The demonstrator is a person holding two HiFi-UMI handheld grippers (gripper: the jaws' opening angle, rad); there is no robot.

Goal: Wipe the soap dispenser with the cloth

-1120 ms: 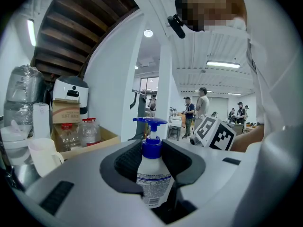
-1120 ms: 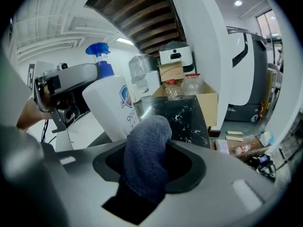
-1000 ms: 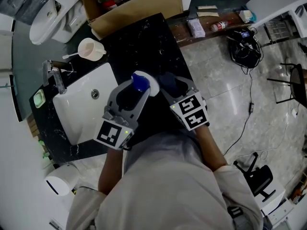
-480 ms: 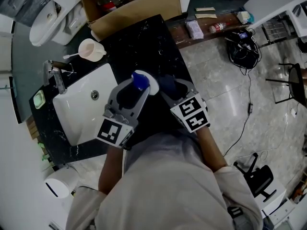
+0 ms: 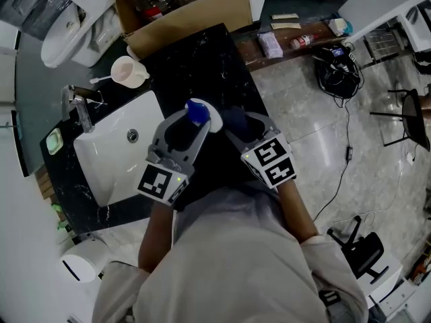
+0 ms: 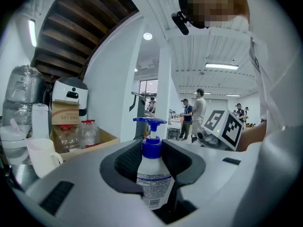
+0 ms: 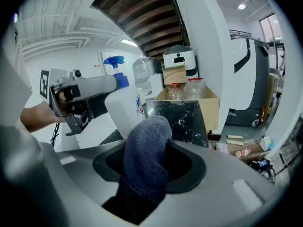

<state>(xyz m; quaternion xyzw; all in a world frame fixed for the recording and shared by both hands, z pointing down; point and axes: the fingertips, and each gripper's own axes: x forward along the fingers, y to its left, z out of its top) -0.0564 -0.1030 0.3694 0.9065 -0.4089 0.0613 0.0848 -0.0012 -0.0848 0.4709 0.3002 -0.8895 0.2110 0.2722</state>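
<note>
2 grippers meet over the black counter [image 5: 202,59], next to the white sink [image 5: 108,160]. The left gripper [image 5: 190,128] is pinching the soap dispenser [image 6: 152,183], a white bottle with a blue pump. The bottle stands straight up between the jaws. The right gripper [image 5: 237,123] is pinching a blue cloth [image 7: 144,164] that pokes out past its jaws. The cloth is right beside the bottle's side; I cannot tell if they touch. 1 pale cup [image 5: 126,70] and 1 cardboard box [image 5: 188,12] sit further back.
</note>
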